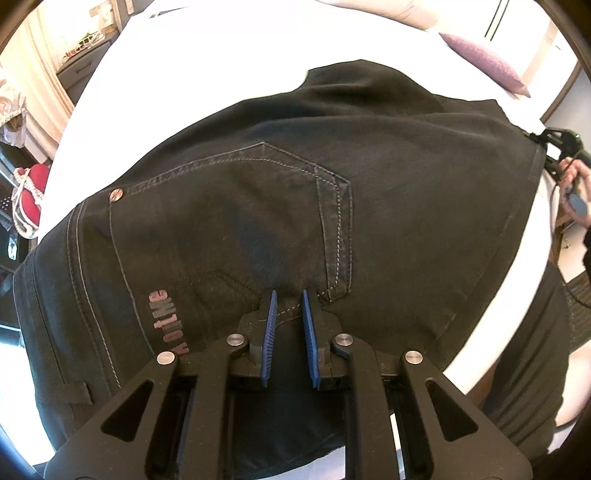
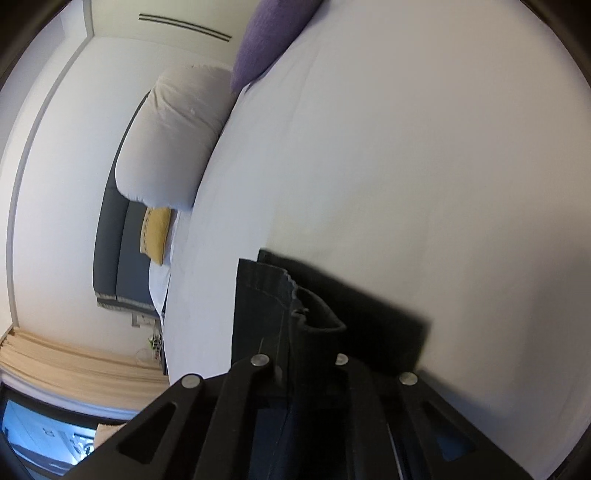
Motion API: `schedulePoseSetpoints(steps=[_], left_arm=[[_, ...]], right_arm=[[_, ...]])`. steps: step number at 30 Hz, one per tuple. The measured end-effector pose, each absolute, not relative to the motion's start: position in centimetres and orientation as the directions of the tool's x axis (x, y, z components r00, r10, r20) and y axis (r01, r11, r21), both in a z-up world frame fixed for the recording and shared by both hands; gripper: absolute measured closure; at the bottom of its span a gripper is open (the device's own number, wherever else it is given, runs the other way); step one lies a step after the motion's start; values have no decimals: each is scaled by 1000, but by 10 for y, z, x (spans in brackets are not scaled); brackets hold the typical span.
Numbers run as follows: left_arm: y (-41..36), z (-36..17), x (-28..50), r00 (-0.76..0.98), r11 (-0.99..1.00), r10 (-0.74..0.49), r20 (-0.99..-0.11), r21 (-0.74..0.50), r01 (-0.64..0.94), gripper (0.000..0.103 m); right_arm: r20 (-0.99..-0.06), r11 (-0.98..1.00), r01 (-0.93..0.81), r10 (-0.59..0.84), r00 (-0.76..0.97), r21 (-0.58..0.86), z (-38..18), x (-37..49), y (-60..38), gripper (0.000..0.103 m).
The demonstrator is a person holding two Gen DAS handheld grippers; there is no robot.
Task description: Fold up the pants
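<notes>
Pinching the waist edge of the dark pants (image 1: pixel 295 206), the left gripper (image 1: pixel 288 295) has its blue-padded fingers (image 1: pixel 269 325) drawn fairly close, with a fold of denim and a line of stitching running between them; whether the pads press fully on the cloth cannot be told. Beyond the fingertips lies a back pocket (image 1: pixel 229 221) with a copper rivet (image 1: pixel 117 194) at its corner, and pink lettering (image 1: pixel 166 321) sits to the left. The pants are spread across a white bed (image 1: pixel 221 55). At the far right edge of the cloth the right gripper (image 1: pixel 554 144) meets the fabric. In the right wrist view that gripper (image 2: pixel 306 354) is closed on the hem end of the pants (image 2: pixel 266 295), its fingertips hidden by the bunched dark cloth. Past it stretches the white sheet (image 2: pixel 406 147), with a purple cushion (image 2: pixel 273 33), a white pillow (image 2: pixel 173 136) and a yellow cushion (image 2: pixel 157 236) at the headboard
</notes>
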State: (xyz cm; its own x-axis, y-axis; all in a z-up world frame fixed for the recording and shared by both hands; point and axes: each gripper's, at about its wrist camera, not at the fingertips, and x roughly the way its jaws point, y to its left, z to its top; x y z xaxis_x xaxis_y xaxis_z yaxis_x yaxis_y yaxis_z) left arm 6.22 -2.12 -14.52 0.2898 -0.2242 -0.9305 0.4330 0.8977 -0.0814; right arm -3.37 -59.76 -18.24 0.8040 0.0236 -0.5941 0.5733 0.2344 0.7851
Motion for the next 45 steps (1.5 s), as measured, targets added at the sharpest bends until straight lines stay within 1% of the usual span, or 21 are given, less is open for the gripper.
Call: schedulePoseSetpoints(steps=[4,6,7,9,11,13,15,16,18,19,20,28,31,33,34,35,36,38,40,42,45], left_arm=[[-31,-148,61,313,887,-209,-927,-45,459,89],[-30,-148,61,316,891,-219,-923,-57,451,89],[-28,-148,62,315,892,-230,-921,-70,447,89],[-26,-147,62,312,890,-243,-918,-84,447,89],[-23,-149,61,313,889,-245,-917,-84,450,89],[-21,-148,59,317,890,-239,-918,-77,450,89],[-19,-149,57,321,888,-232,-918,-65,455,89],[-18,-149,55,324,886,-227,-918,-57,460,89],[-17,-148,51,333,881,-215,-918,-36,471,89],[-16,-148,47,339,879,-209,-917,-24,475,89],[-15,-148,44,347,876,-201,-916,-10,482,89],[4,-149,34,358,884,-218,-908,-28,467,89],[8,-148,30,360,887,-222,-906,-34,460,89],[14,-146,25,366,891,-221,-904,-35,452,89],[18,-144,23,368,893,-224,-902,-39,448,89],[22,-144,19,372,895,-229,-899,-45,444,89],[26,-144,15,377,897,-235,-896,-51,438,89],[29,-143,13,380,902,-246,-892,-66,427,89],[31,-142,10,380,905,-255,-889,-81,417,89],[37,-142,7,379,907,-261,-888,-91,412,89],[42,-141,2,381,906,-270,-884,-99,412,89]], right_arm=[[-601,251,573,48,798,780,-195,-29,-601,102],[-591,245,558,83,803,793,-190,-33,-602,97],[-579,233,546,102,809,804,-187,-37,-601,90],[-545,222,517,91,833,827,-178,-51,-597,68],[-536,231,510,63,842,828,-168,-62,-589,41],[-539,240,513,52,841,824,-162,-69,-583,34],[-549,252,518,68,833,818,-163,-68,-579,34],[-557,267,523,70,827,810,-164,-66,-579,38],[-613,304,567,78,786,765,-169,-60,-580,71],[-637,299,591,82,766,749,-175,-60,-583,98],[-638,277,598,79,766,752,-181,-62,-586,102],[-591,195,573,50,805,796,-192,-74,-595,103],[-569,140,558,52,821,818,-191,-83,-600,99],[-621,220,613,-38,783,759,-167,-89,-592,91],[-644,271,637,-74,761,721,-154,-90,-584,77],[-653,310,645,-92,752,699,-144,-89,-576,58],[-651,354,636,-94,754,686,-133,-90,-561,55],[-618,405,563,6,786,720,-122,-87,-529,54],[-553,428,439,190,811,790,-118,-79,-481,54],[-521,438,352,364,772,827,-119,-70,-424,54],[-469,402,276,540,699,873,-127,-60,-354,54]])
